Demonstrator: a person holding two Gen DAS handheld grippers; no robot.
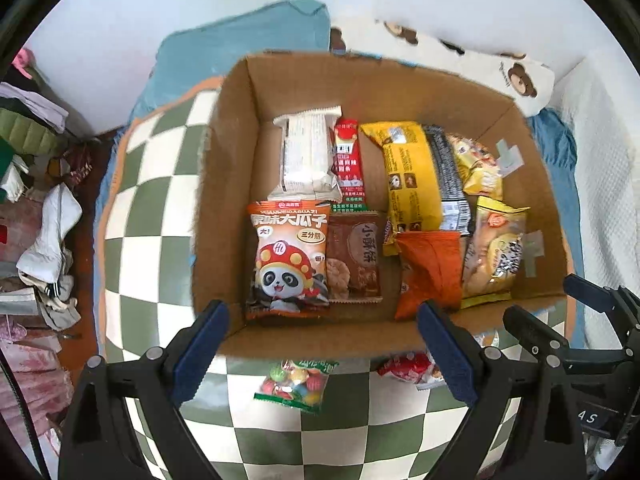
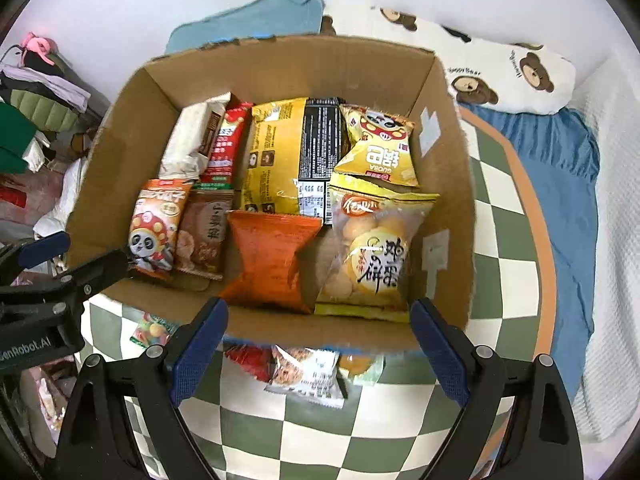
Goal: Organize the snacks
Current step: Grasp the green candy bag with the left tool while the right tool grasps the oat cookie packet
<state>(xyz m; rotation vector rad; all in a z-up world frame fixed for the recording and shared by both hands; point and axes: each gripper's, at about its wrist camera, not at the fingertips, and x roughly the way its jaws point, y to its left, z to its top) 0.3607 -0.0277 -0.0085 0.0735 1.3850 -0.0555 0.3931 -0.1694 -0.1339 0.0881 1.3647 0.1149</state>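
Note:
A cardboard box (image 1: 236,128) (image 2: 120,120) stands on a green-and-white checkered cushion (image 1: 152,184) (image 2: 508,264) and holds several snack packs. Among them are a panda seed bag (image 1: 290,256) (image 2: 154,228), an orange pack (image 1: 430,272) (image 2: 272,258), a yellow pack (image 1: 408,172) (image 2: 276,160) and a biscuit bag (image 1: 494,252) (image 2: 376,256). In front of the box lie a candy bag (image 1: 296,384) (image 2: 154,330), a red pack (image 1: 404,366) (image 2: 248,360) and a white pack (image 2: 308,376). My left gripper (image 1: 324,356) and right gripper (image 2: 318,354) are open and empty, above the box's near wall.
A teal pillow (image 1: 240,52) and a bear-print pillow (image 2: 512,76) lie behind the box on blue and white bedding (image 2: 572,184). Piled clothes (image 1: 36,216) fill the left side. The right gripper's fingers (image 1: 560,332) show in the left wrist view.

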